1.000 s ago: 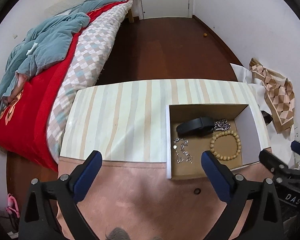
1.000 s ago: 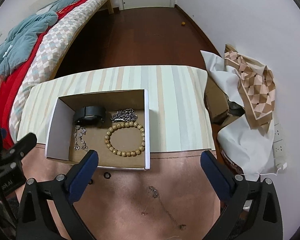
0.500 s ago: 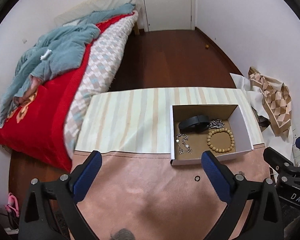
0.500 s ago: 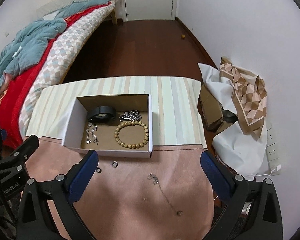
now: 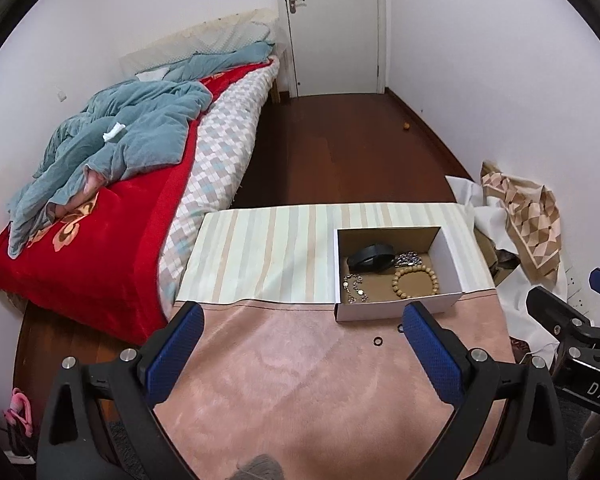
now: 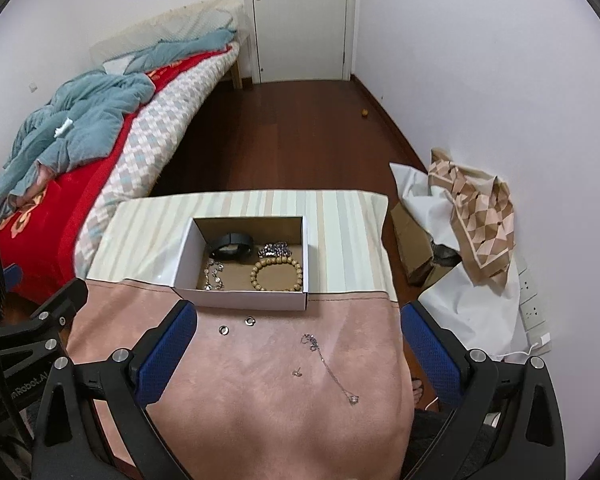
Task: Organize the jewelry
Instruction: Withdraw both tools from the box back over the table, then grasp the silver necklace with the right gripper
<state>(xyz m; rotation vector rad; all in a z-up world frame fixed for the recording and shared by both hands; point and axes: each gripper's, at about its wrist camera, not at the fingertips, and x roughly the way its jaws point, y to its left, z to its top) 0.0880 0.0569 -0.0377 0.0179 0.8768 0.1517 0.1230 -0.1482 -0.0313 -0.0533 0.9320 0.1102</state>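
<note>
- The left gripper (image 5: 300,332), black-framed with blue-padded fingers (image 5: 176,344), is held above the near part of the surface (image 5: 300,380); its jaws are spread wide apart and nothing is held between them.
- The right gripper (image 6: 298,330), of the same black and blue build, is held above the near right part of the surface; its jaws are likewise wide apart and nothing is gripped.
- The surface is covered by a pink suede-like cloth (image 6: 260,400) on the near half and a pale striped cloth (image 6: 340,240) on the far half.
- A shallow white cardboard box with a brown inside (image 6: 240,299) is set across the seam between the two cloths, toward the right side of the surface in the left wrist view.
- Inside the box, a black band bracelet (image 6: 231,245) is seen at the far side, with a bunched silver chain (image 6: 275,249) just beside it on the right.
- A tan wooden bead bracelet (image 6: 276,276) is laid in the near right corner of the box, and a silver linked bracelet (image 6: 214,275) in the near left part.
- On the pink cloth, just in front of the box, two small silver rings (image 6: 223,330) (image 6: 250,321) are laid close together.
- Further toward the near right, a thin silver necklace with a pendant (image 6: 332,368) is stretched out diagonally, and a tiny silver stud (image 6: 298,372) is seen just to its left.
- A bed with a red cover and a blue-grey quilt (image 5: 120,140) is seen beyond the left edge of the surface.
</note>
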